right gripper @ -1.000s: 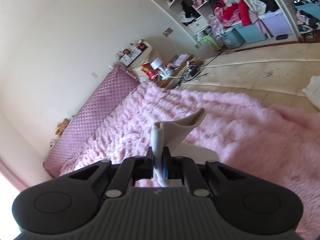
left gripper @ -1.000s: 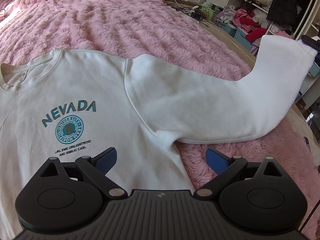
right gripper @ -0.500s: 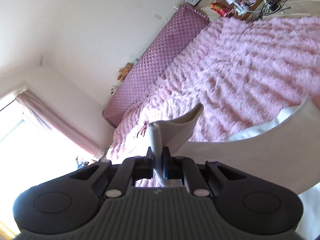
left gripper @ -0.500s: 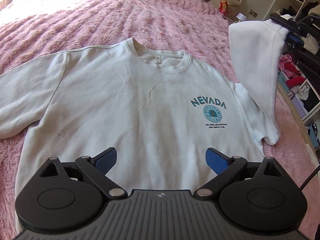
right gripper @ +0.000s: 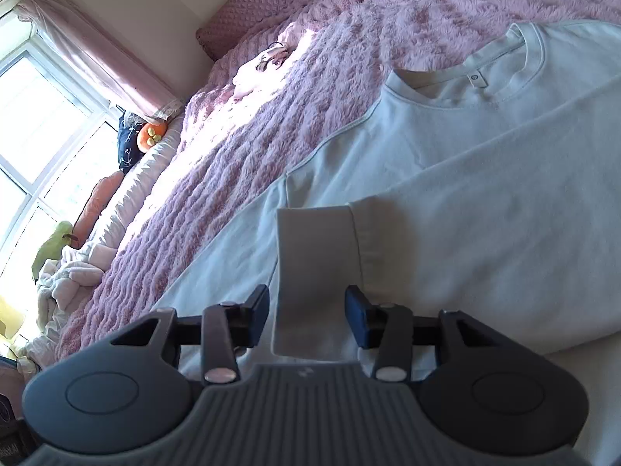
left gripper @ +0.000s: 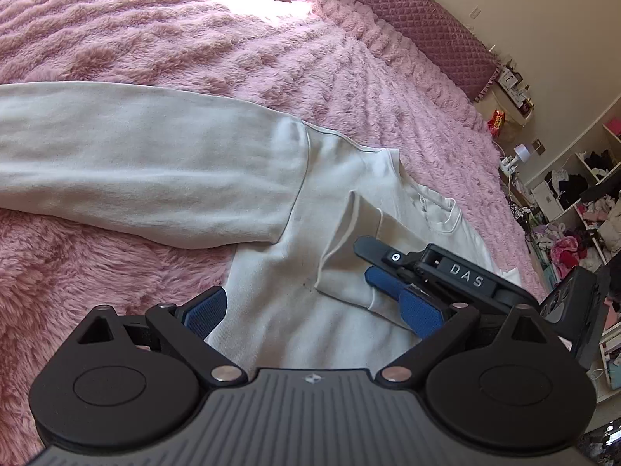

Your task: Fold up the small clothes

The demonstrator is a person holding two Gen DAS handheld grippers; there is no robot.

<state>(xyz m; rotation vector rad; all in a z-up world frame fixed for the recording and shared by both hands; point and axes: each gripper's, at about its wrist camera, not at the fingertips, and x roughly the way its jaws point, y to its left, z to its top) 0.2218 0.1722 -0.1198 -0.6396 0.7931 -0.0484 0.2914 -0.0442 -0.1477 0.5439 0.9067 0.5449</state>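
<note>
On pink blanket [left gripper: 116,39], white sweatshirt [left gripper: 291,310], left gripper [left gripper: 314,314] agape and empty, right gripper [right gripper: 306,316] opening astride cuff [right gripper: 314,256], window [right gripper: 35,116] only in right view.

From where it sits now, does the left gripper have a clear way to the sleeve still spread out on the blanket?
Probably yes. The left gripper is open and empty, and the spread sleeve lies flat with nothing on it; the right gripper is off to the other side.

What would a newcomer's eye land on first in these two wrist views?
Probably the white sweatshirt spread flat on the fluffy pink blanket. One sleeve is folded across its chest, and the cuff lies between the opening jaws of the right gripper. The other sleeve stretches out sideways, ahead of the open, empty left gripper.
</note>
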